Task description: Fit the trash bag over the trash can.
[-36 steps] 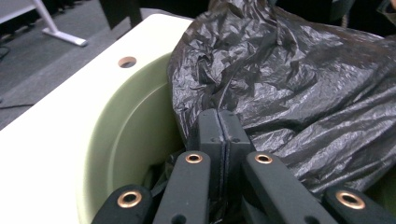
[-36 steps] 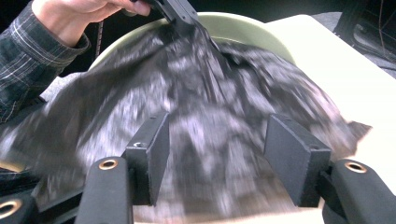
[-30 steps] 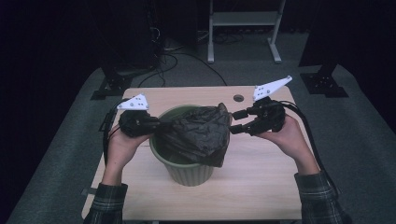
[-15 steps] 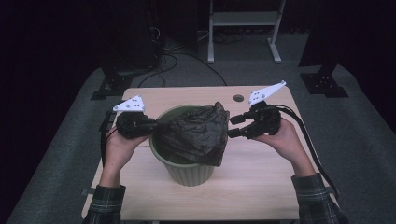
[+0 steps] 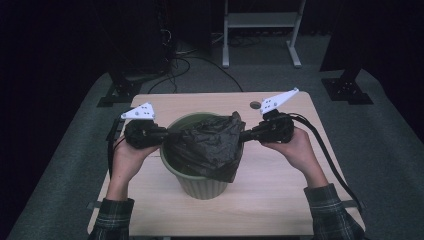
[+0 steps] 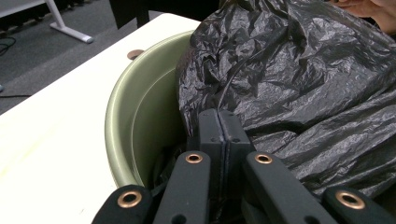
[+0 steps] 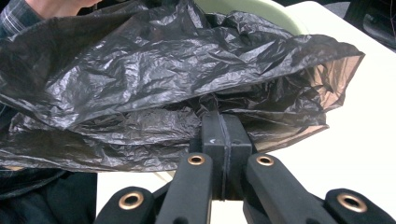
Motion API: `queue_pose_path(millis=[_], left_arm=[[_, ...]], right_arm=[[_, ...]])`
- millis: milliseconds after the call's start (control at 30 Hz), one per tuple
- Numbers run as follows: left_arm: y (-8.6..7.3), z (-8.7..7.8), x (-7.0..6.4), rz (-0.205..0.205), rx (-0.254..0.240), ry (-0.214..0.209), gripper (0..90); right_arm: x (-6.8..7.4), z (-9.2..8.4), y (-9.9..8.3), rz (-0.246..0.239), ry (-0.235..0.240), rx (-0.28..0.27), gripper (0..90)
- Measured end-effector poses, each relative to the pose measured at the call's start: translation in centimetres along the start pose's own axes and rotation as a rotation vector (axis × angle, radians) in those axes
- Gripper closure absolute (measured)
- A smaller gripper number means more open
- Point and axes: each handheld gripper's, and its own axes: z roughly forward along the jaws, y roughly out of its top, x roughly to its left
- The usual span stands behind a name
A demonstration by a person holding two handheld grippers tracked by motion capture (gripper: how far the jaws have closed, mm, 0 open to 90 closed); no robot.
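The right gripper (image 5: pixel 250 134) has just been closing — jaws now pinch the black bag (image 5: pixel 207 145) like the left gripper (image 5: pixel 162 136); ready to stretch it over the green bin (image 5: pixel 202 182).

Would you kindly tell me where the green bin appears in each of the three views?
High view: green bin at table centre, under the black bag.
Left gripper view: its rim and inner wall left of centre, beside the bag.
Right gripper view: a strip of rim at the top edge, behind the bag.
Shared landmark: the black bag.
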Motion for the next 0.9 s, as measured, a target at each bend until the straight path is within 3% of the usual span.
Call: queue_pose_path(millis=[333,500,600,733,900], left_arm=[[-0.9,-1.1,0.6,-0.023,-0.017,0.028,89.8],[-1.1,-1.3,0.7,-0.029,-0.023,0.030,89.8],[-1.0,-1.2,0.5,-0.026,-0.025,0.023,89.6],[-0.9,-1.4,0.4,-0.026,-0.041,0.035,76.3],[0.3,-1.8,-0.3,0.003,-0.062,0.044,61.3]], right_arm=[[-0.4,-2.8,-1.2,0.010,-0.060,-0.023,90.0],[-0.7,-3.8,-1.9,0.032,-0.055,-0.060,89.9],[-0.7,-3.6,-1.7,0.035,-0.036,-0.077,76.2],[-0.5,-2.8,-1.1,0.032,-0.044,-0.082,65.5],[-0.5,-2.5,-0.9,0.033,-0.052,-0.091,60.8]])
